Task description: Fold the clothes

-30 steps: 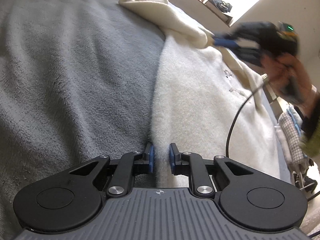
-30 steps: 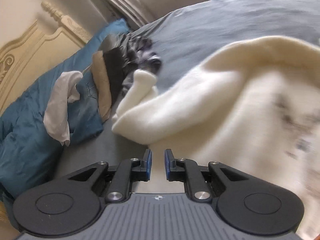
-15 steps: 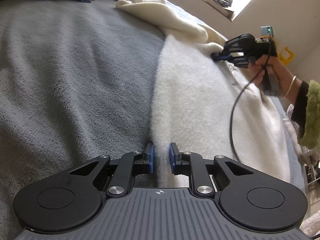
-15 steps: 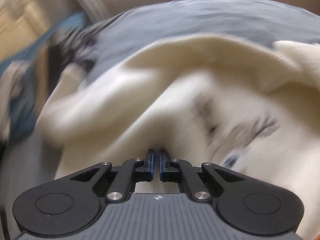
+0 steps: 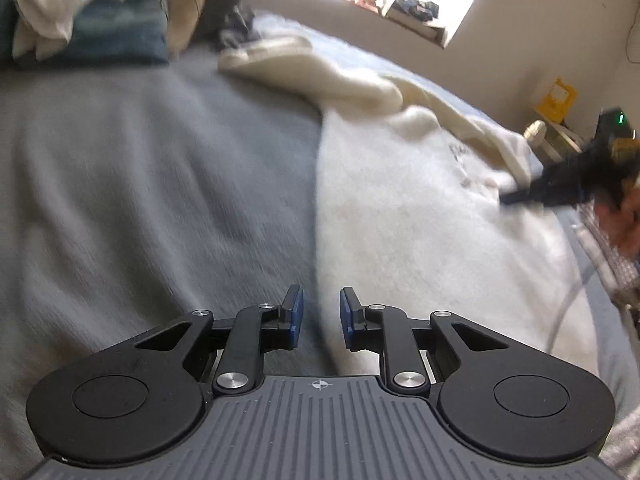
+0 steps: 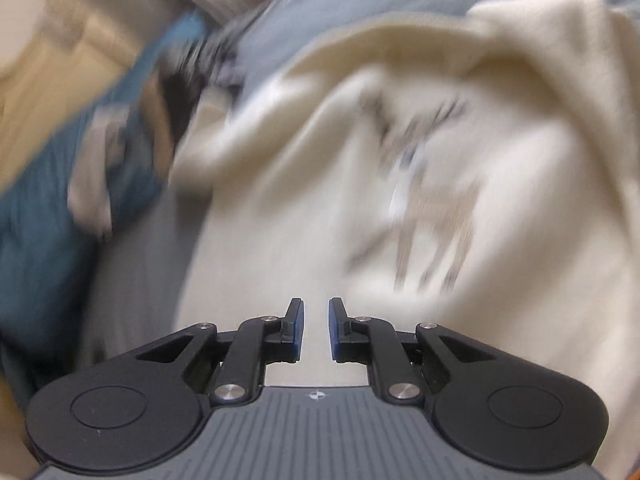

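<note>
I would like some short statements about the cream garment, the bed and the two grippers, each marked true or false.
1. The cream garment lies on a grey blanket. True.
2. The garment carries a printed design on its front. True, though blur hides what it shows.
3. The left gripper has lifted the garment clear of the bed. False: the garment lies flat, and its edge sits in the small gap between the jaws.
4. The right gripper is fully closed. False: a narrow gap shows; its jaws have just been opening, with nothing seen pinched between them.
5. The pillows at the head of the bed are red. False: they are blue.
</note>
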